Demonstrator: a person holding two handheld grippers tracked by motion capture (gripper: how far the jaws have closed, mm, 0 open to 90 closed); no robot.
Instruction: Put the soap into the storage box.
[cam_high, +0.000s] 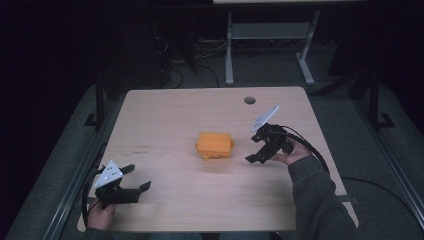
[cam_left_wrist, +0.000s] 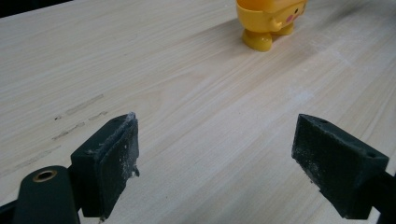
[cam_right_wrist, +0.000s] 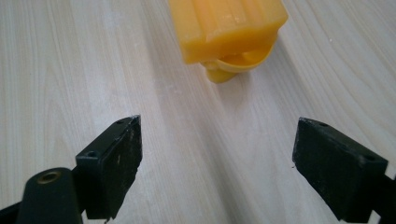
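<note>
A yellow-orange plastic toy (cam_high: 215, 145) with a ridged flat top and small feet stands near the middle of the wooden table (cam_high: 165, 115). My left gripper (cam_high: 138, 177) rests at the near left corner, open and holding nothing, well short of the toy. In the left gripper view the toy (cam_left_wrist: 268, 18) sits far ahead to the right of the wide-apart jaws (cam_left_wrist: 224, 158). My right gripper (cam_high: 253, 149) hovers just right of the toy, open and pointing at it. The right gripper view shows the toy (cam_right_wrist: 226, 28) close ahead, beyond the open gripper (cam_right_wrist: 217, 163).
A round cable hole (cam_high: 250, 100) lies near the table's far edge. Behind the table stands another desk's white frame (cam_high: 229, 50), with cables on the dark floor. A few faint scuff marks (cam_left_wrist: 77, 116) cross the wood left of the toy.
</note>
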